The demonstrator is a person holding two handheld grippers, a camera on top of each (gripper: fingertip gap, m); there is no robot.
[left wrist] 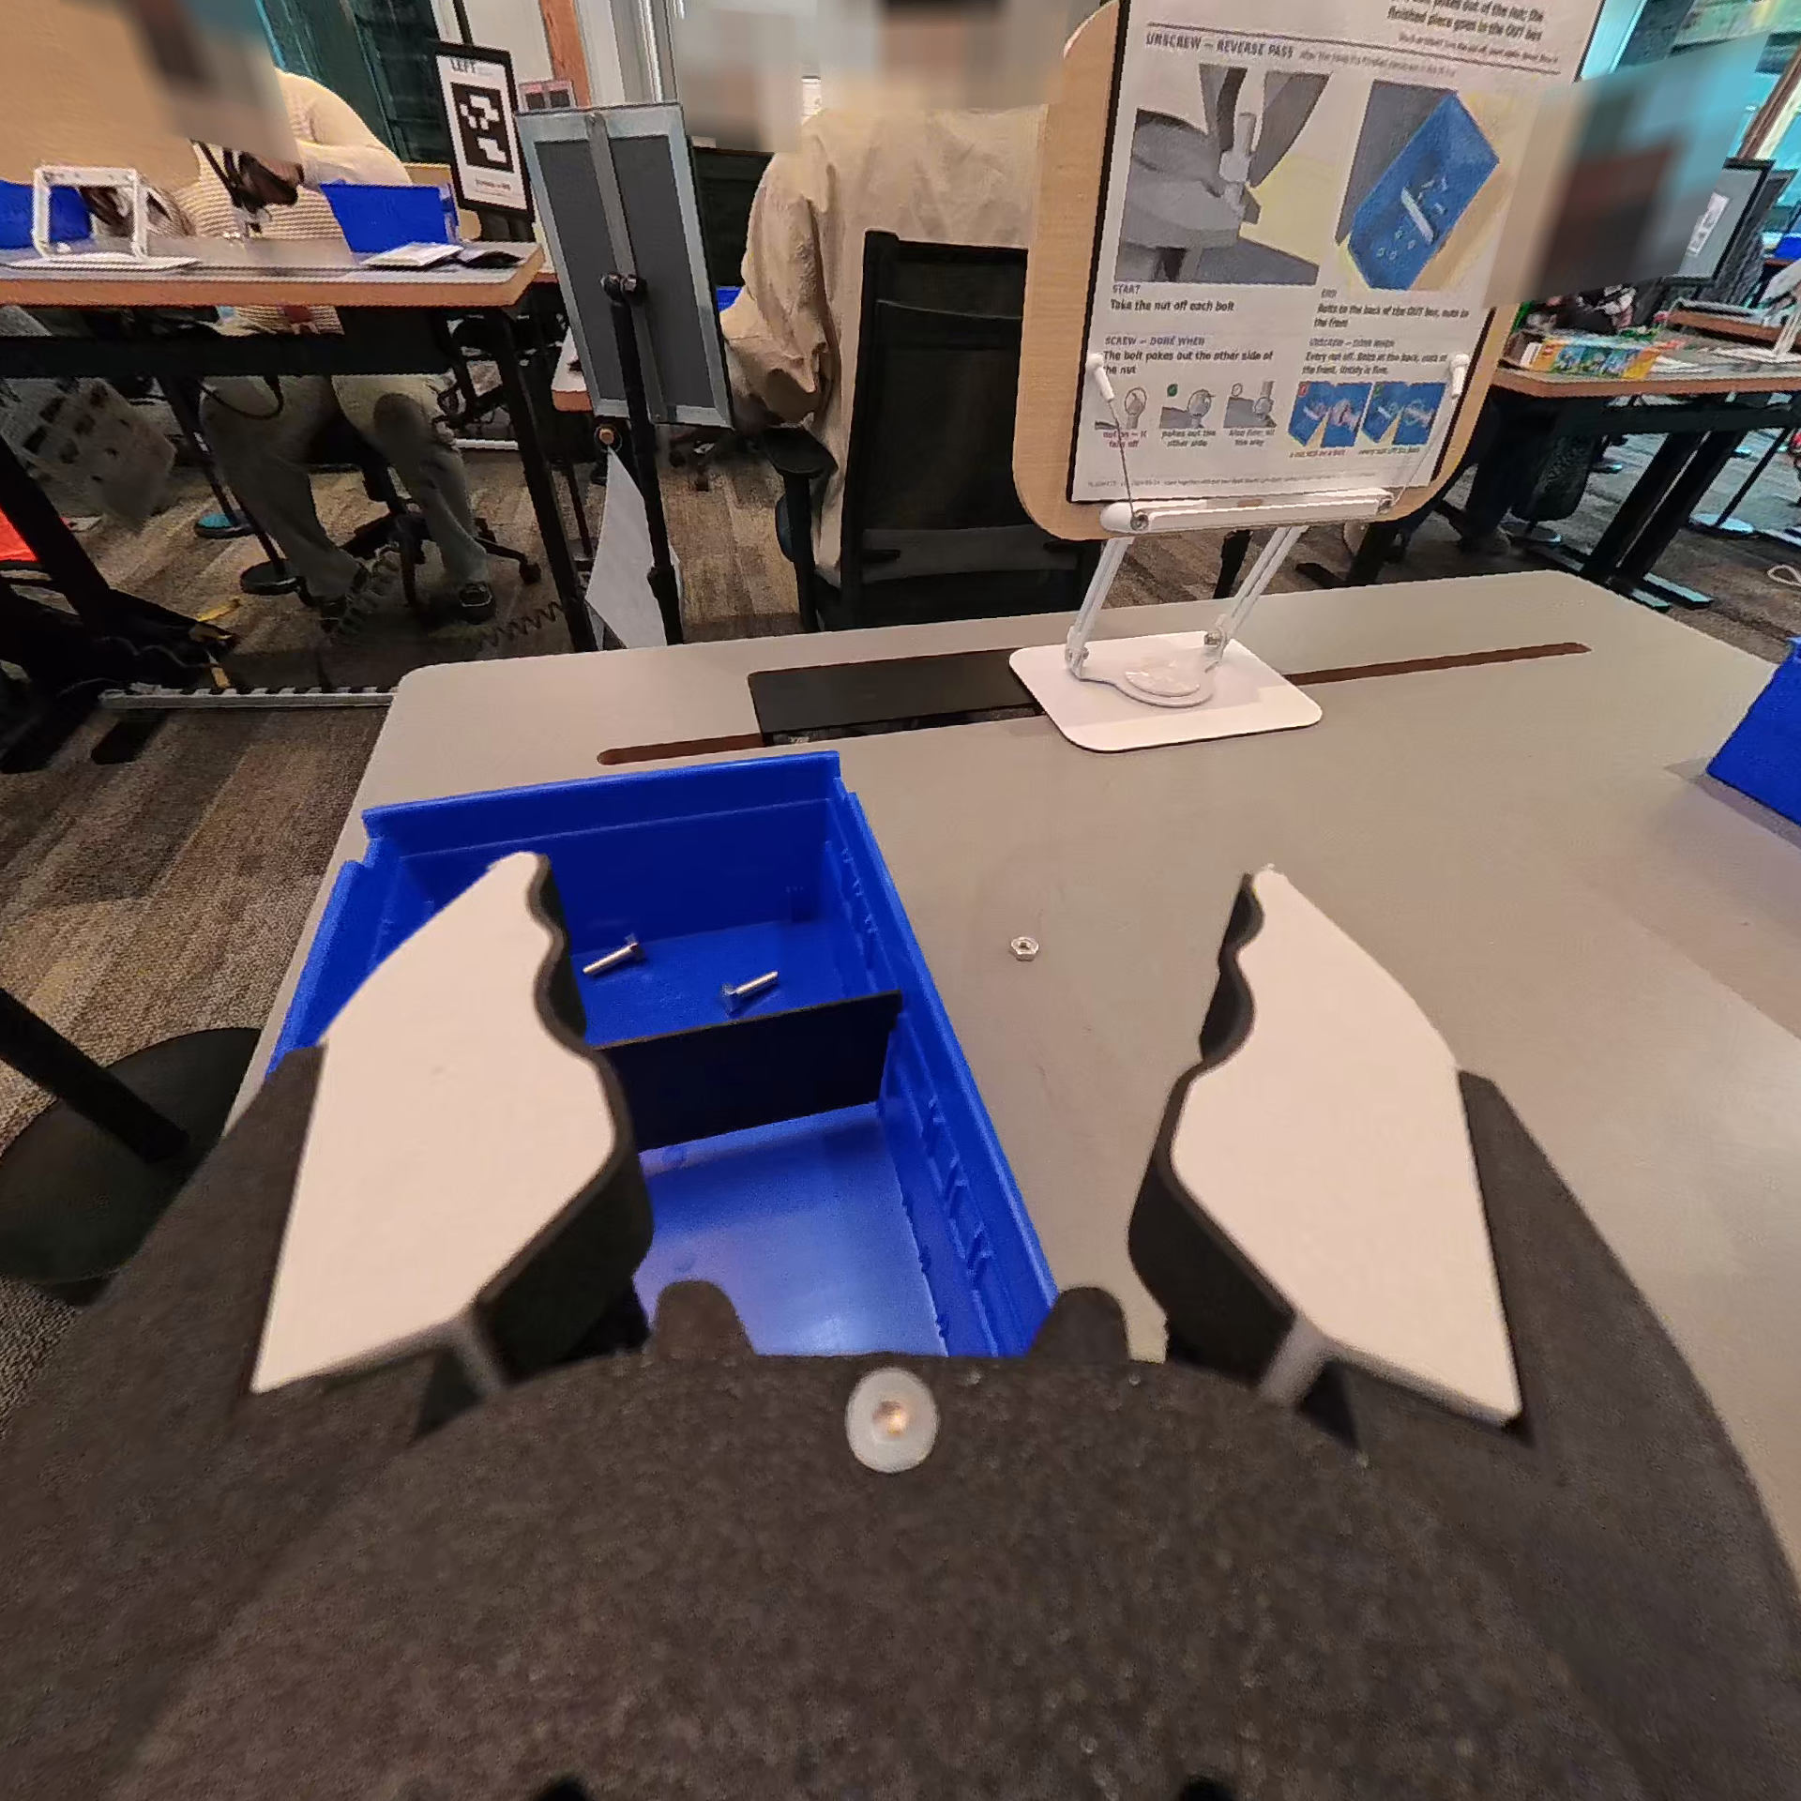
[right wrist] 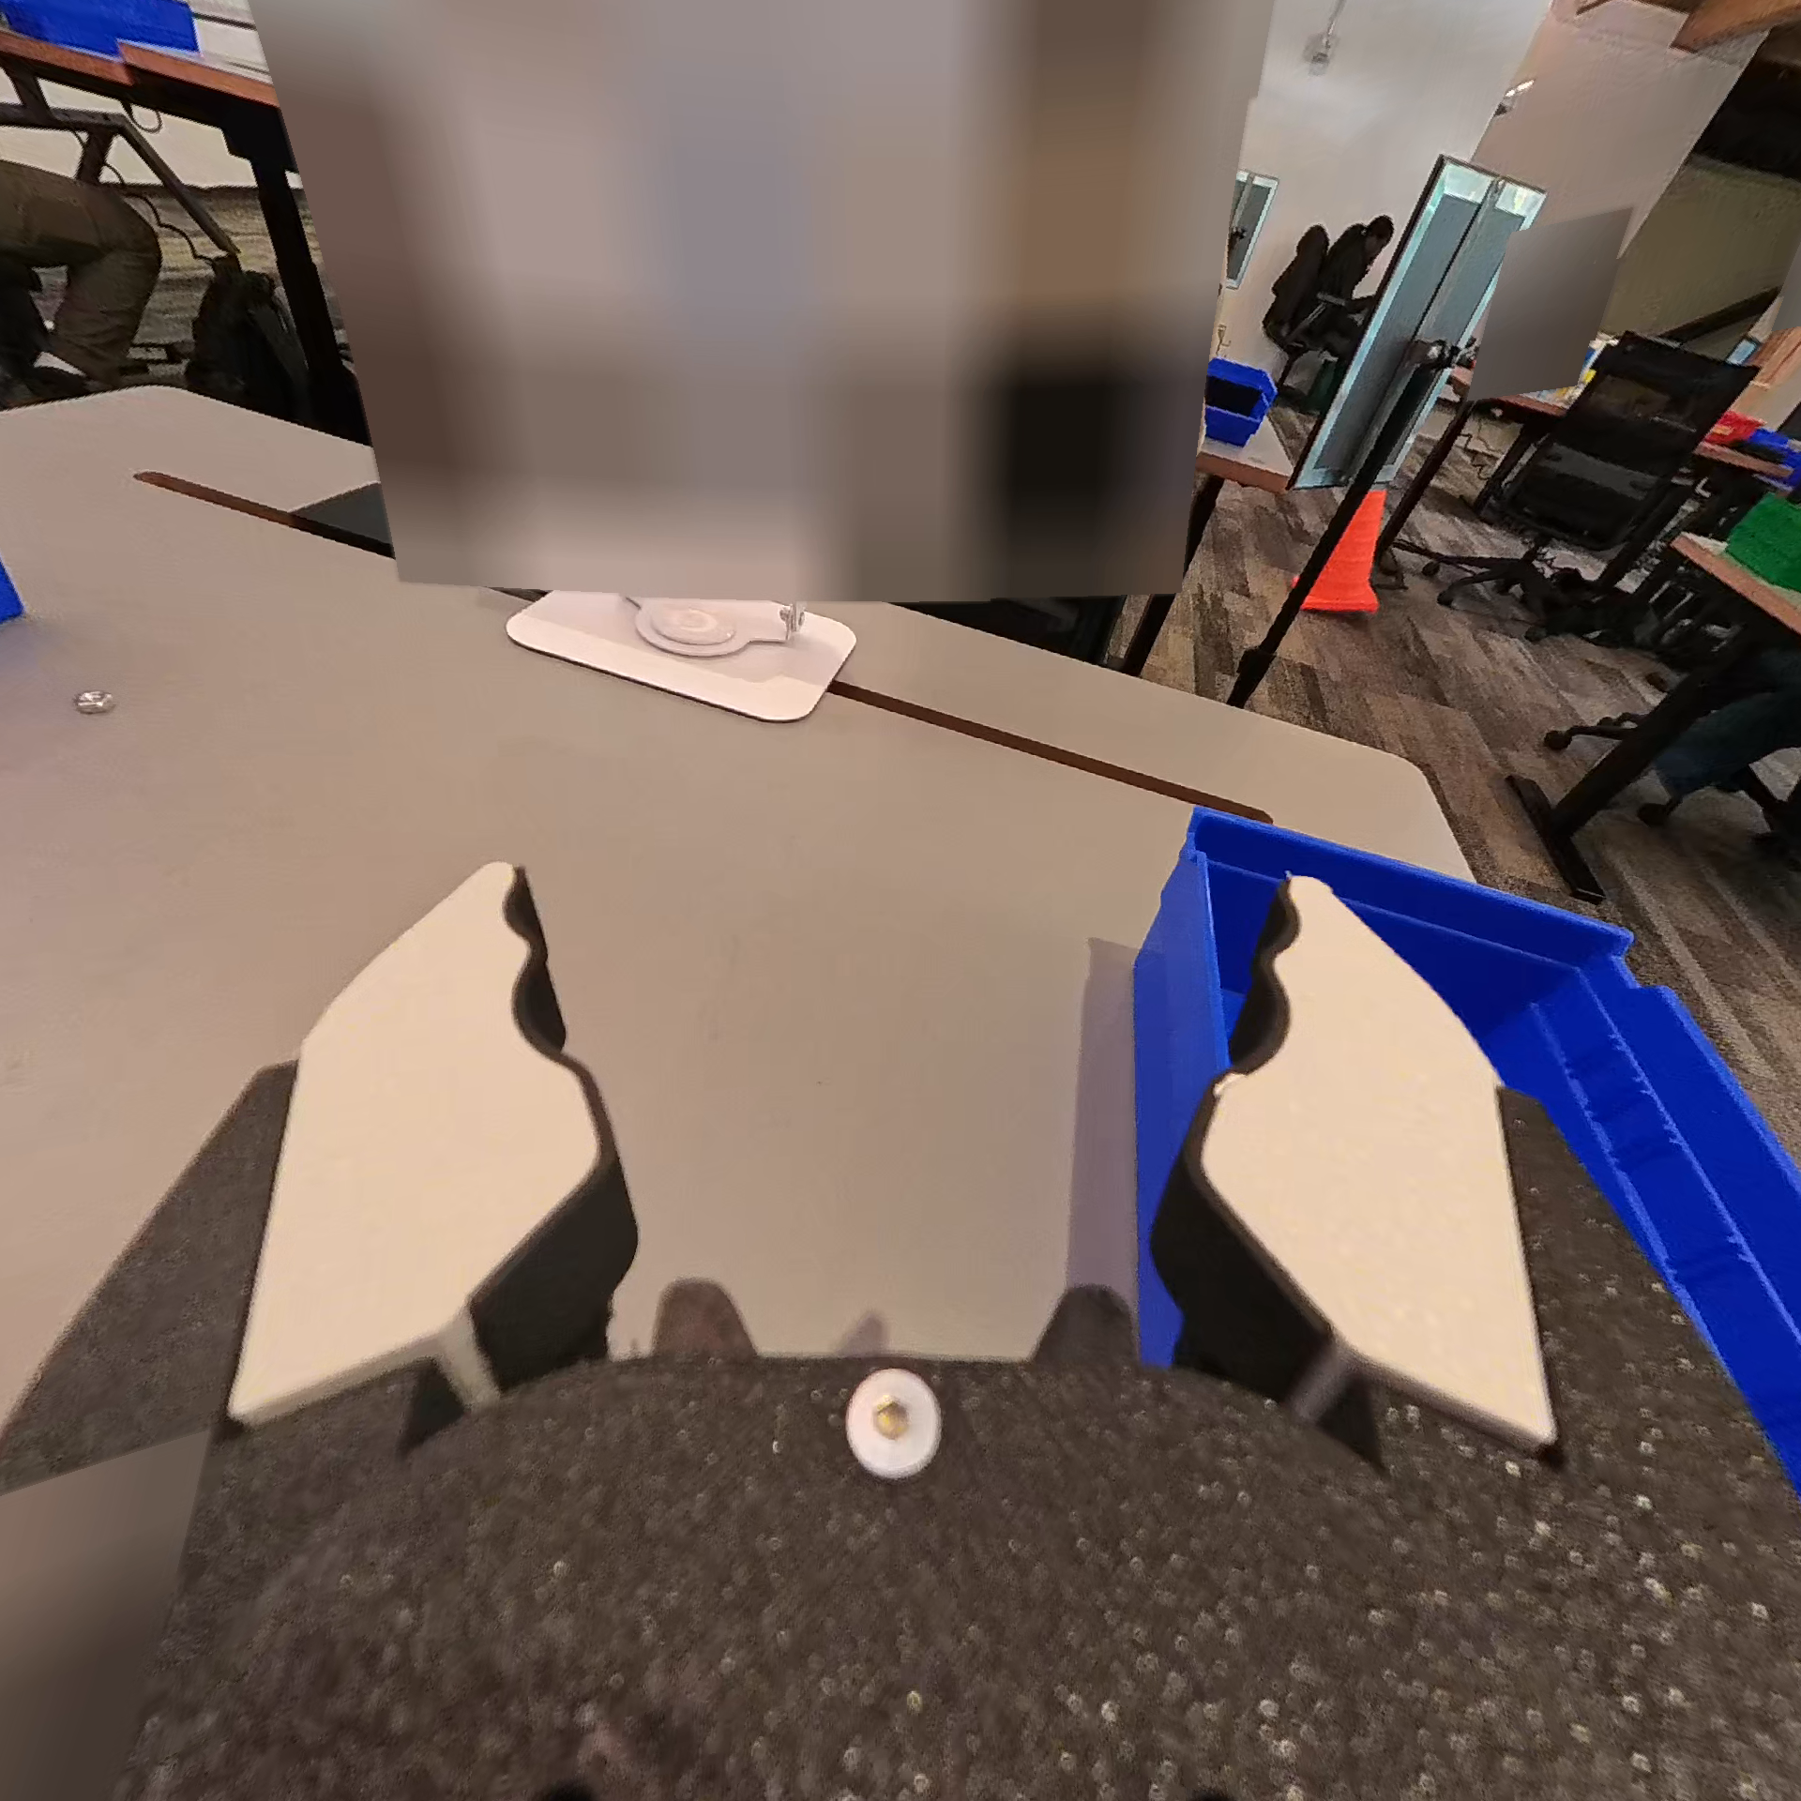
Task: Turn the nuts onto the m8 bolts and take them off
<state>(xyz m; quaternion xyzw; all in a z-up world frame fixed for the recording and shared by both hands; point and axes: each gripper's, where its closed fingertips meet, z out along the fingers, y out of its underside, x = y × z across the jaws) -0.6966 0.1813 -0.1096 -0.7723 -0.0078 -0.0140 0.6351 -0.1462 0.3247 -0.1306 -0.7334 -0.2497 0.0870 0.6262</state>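
In the left wrist view, a blue bin (left wrist: pixel 858 858) stands on the grey table, split by a black divider (left wrist: pixel 750 1062). Two silver bolts (left wrist: pixel 612 958) (left wrist: pixel 748 989) lie in its far compartment. A loose nut (left wrist: pixel 1021 947) lies on the table right of the bin; it also shows in the right wrist view (right wrist: pixel 95 701) at far left. My left gripper (left wrist: pixel 897 877) is open and empty above the bin's right side. My right gripper (right wrist: pixel 901 877) is open and empty above bare table, its right finger over the left wall of a second blue bin (right wrist: pixel 1462 936).
A white stand base (left wrist: pixel 1169 697) (right wrist: pixel 682 648) holds an instruction board (left wrist: pixel 1267 253) at the table's far middle. A dark slot (left wrist: pixel 1433 663) runs along the table's back. Another blue bin corner (left wrist: pixel 1764 760) sits at far right. People sit at desks beyond.
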